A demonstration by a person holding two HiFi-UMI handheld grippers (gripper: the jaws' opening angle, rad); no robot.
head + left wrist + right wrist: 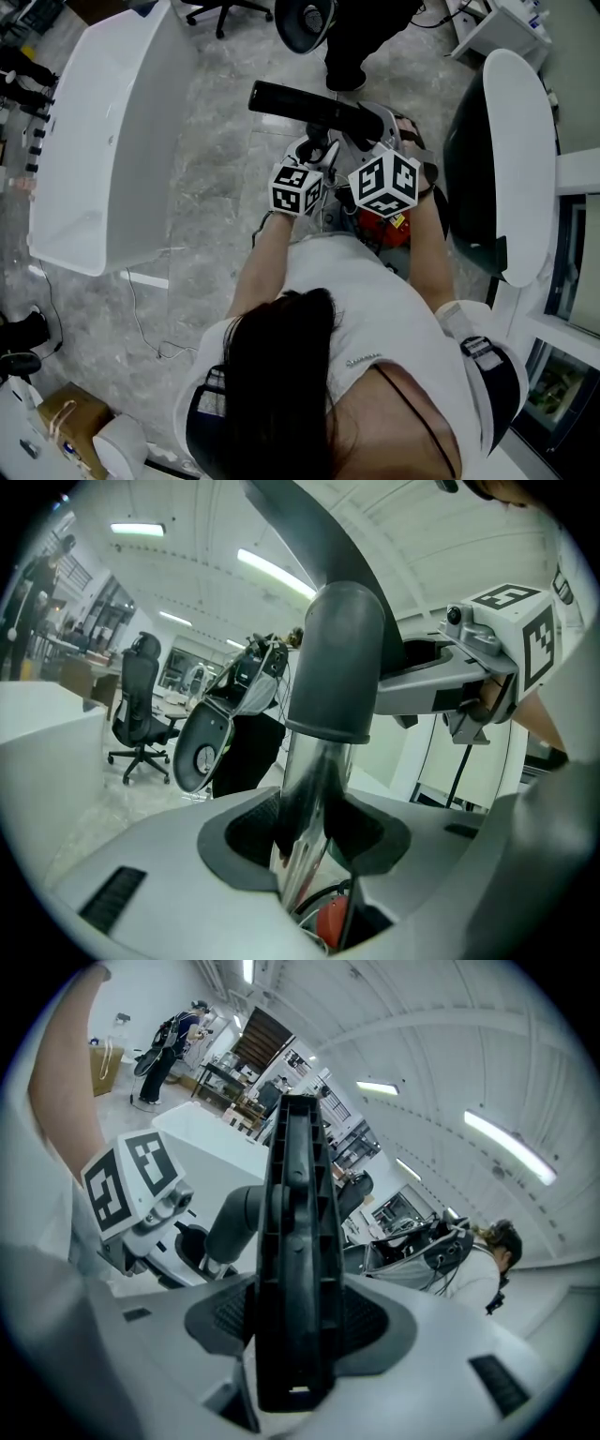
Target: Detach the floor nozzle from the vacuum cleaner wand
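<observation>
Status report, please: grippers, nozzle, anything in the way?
Left gripper shut on wand. Right gripper shut on nozzle. Nozzle joined to wand at grey collar. Person standing ahead, apart.

We close the left gripper on a shiny chrome vacuum wand tube, pads against both its sides, just below the dark grey plastic collar and dark curved neck. The right gripper reaches the collar from the right. A black office chair stands well behind.
</observation>
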